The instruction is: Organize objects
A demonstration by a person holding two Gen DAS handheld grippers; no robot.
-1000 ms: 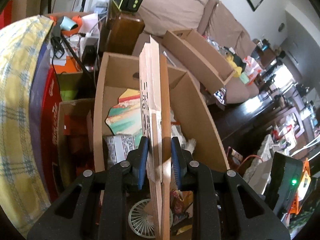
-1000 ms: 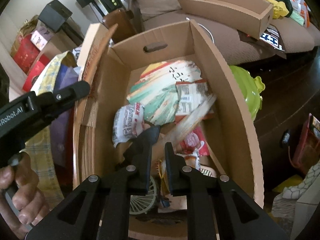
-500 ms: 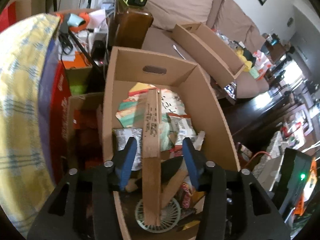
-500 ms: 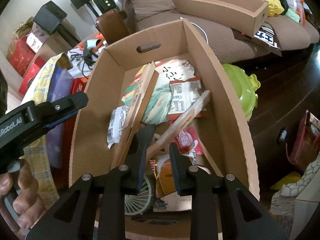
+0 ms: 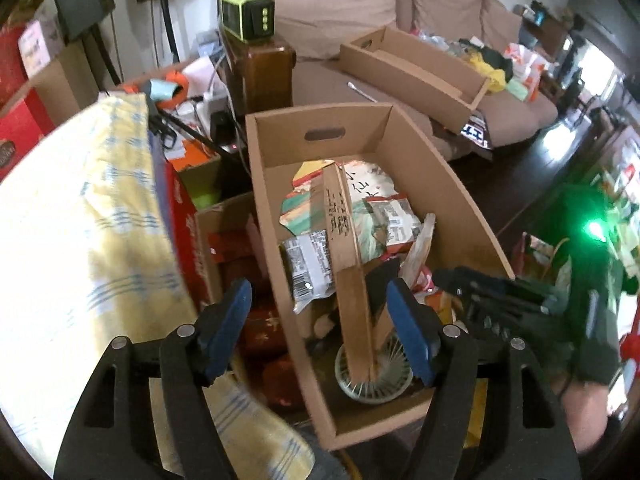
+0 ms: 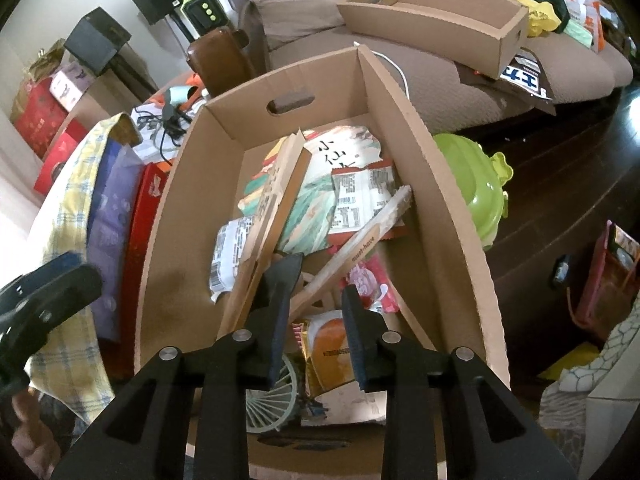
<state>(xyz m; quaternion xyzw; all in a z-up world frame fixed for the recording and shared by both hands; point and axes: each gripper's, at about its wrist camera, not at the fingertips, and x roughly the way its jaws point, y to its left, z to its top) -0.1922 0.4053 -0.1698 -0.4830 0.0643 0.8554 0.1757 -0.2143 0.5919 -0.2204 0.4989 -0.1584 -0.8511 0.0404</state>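
Release step: the left hand-held gripper (image 5: 320,330), jaws opening and empty, leaves the folded cardboard piece (image 5: 344,264) lying inside the cardboard box (image 5: 436,184). The right hand-held gripper (image 6: 316,316), opening narrowly, holds nothing; next comes selecting another item.

— Where did your flat cardboard piece (image 5: 344,264) lie?

— It lay loose inside your open cardboard box (image 5: 440,184), long and narrow, brown, with black print near its upper end. It slanted from the small round fan (image 5: 372,380) at the near end up over the snack packets (image 6: 360,196) toward the handle-slot wall.

— And the rest in your box?

— A pale wooden stick (image 6: 360,248) leaned crosswise beside it, over a printed paper fan (image 6: 320,200) and crumpled wrappers. The box stood upright, flaps gone, crowded.
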